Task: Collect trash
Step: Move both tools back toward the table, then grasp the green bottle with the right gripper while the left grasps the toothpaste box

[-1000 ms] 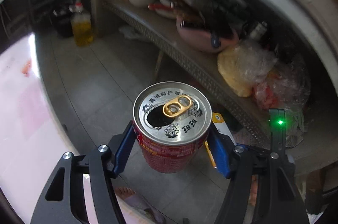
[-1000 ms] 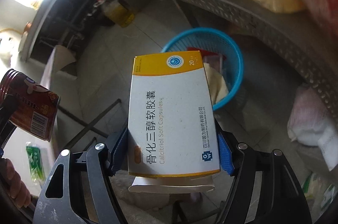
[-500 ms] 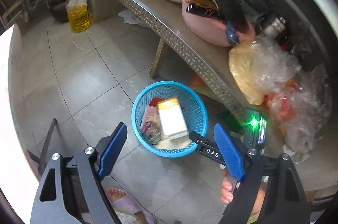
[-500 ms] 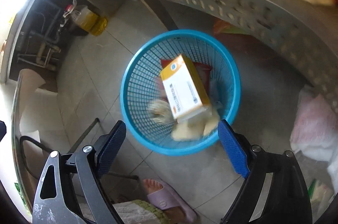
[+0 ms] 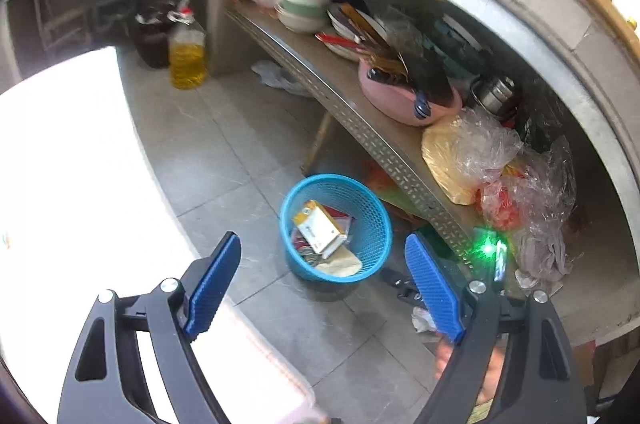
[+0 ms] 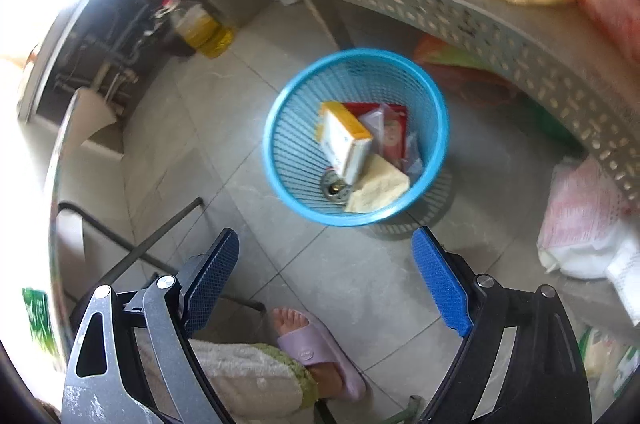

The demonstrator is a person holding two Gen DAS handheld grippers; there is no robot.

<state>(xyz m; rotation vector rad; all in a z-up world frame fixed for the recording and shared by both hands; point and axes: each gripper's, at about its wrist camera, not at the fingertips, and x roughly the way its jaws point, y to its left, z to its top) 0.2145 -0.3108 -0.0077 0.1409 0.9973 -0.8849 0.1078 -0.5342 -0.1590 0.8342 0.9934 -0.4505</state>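
A blue mesh trash basket [image 5: 374,220] [image 6: 288,160] stands on the tiled floor by a metal shelf. Inside lie a white and orange medicine box [image 5: 320,230] [image 6: 344,140], the top of a can [image 6: 336,186], a pale wrapper [image 6: 378,190] and red packaging [image 6: 394,134]. My left gripper [image 5: 324,284] is open and empty, above and in front of the basket. My right gripper [image 6: 326,280] is open and empty, above the floor just in front of the basket.
A perforated metal shelf [image 5: 360,128] [image 6: 480,20] holds bowls, a pink basin [image 5: 400,100] and plastic bags [image 5: 472,152]. An oil bottle [image 5: 186,58] stands on the floor at the back. A bright white surface [image 5: 68,160] is at the left. A foot in a purple slipper [image 6: 316,352] is below.
Both grippers let go of their loads: the can and the medicine box dropped into the basket. Both grippers have since pulled back and up, so the basket looks smaller.
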